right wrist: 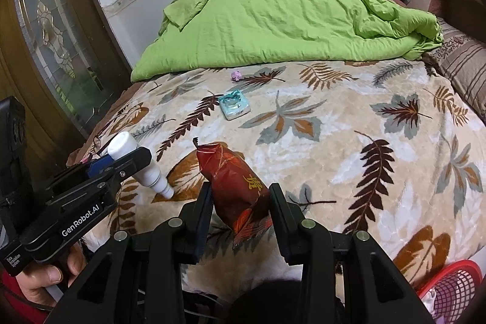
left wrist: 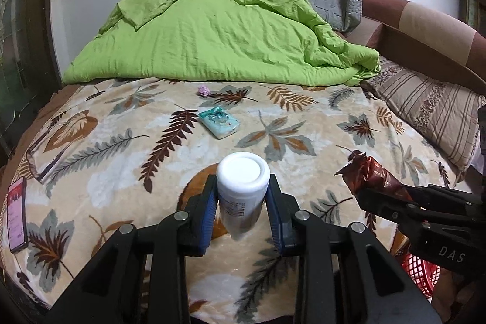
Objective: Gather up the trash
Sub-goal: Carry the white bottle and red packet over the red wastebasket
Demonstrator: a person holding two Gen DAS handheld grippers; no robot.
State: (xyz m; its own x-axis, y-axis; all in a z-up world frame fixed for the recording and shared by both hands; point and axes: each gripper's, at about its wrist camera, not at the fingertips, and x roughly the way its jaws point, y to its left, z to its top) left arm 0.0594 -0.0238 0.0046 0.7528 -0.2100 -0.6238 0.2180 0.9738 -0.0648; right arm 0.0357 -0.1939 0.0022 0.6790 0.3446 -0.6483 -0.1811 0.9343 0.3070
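Observation:
My left gripper (left wrist: pixel 241 187) is shut on a white plastic bottle (left wrist: pixel 243 172), held upside down with its flat base toward the camera, above the leaf-patterned blanket (left wrist: pixel 121 172). In the right wrist view the same bottle (right wrist: pixel 152 172) points neck-down at the left. My right gripper (right wrist: pixel 240 193) is shut on a red-brown snack wrapper (right wrist: pixel 231 169), which also shows at the right of the left wrist view (left wrist: pixel 370 172). Farther back on the blanket lie a teal tissue pack (left wrist: pixel 219 120) (right wrist: pixel 234 105) and a small crumpled pink scrap (left wrist: pixel 203 91) (right wrist: pixel 236 76).
A red mesh basket (right wrist: pixel 455 287) (left wrist: pixel 420 272) stands low at the right beside the bed. A phone (left wrist: pixel 16 214) and glasses (left wrist: pixel 39 163) lie at the blanket's left edge. A green duvet (left wrist: pixel 212 32) is heaped at the back, with a striped pillow (left wrist: pixel 425 111) on the right.

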